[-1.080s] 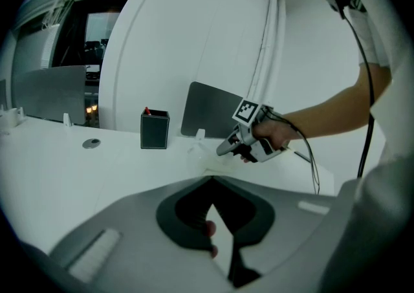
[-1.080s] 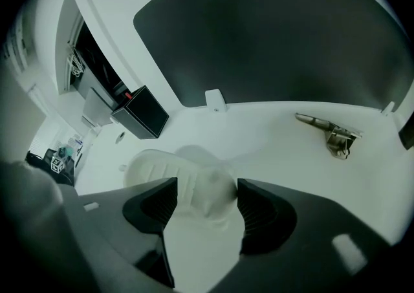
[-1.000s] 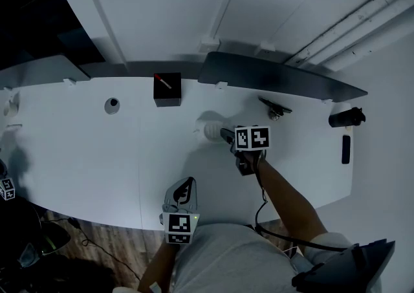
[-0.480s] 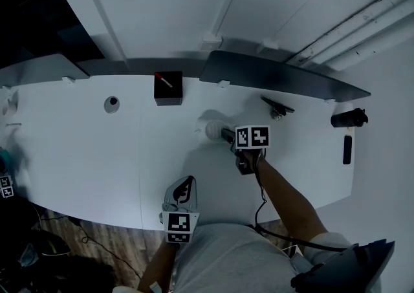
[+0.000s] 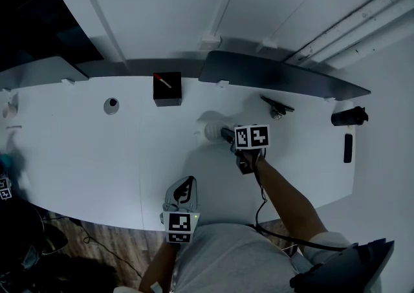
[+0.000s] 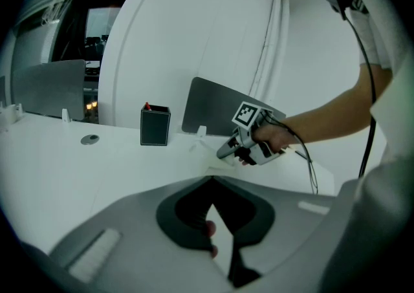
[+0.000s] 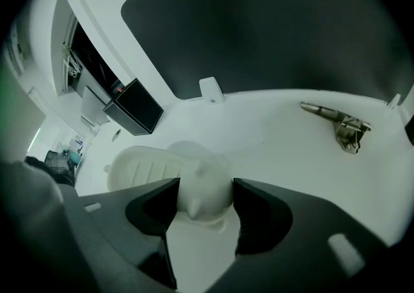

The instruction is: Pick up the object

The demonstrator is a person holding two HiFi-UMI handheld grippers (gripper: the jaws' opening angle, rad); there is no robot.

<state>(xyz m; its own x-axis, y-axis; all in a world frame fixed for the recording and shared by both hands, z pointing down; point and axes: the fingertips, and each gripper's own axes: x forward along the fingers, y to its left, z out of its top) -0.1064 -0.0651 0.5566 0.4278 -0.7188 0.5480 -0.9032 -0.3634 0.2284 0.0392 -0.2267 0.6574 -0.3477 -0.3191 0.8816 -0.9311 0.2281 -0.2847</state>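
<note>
A white rounded object lies on the white table, just left of my right gripper. In the right gripper view the object fills the gap of that gripper; the jaws have just been closing and both pads touch its sides. A ribbed oval white part shows behind it to the left. My left gripper hangs at the table's near edge, shut and empty. The left gripper view shows the right gripper from the side.
A black box with a red item on top stands at the back. A small round disc lies to its left. A metal clip, a dark cylinder and a dark flat bar lie to the right. A grey panel leans behind.
</note>
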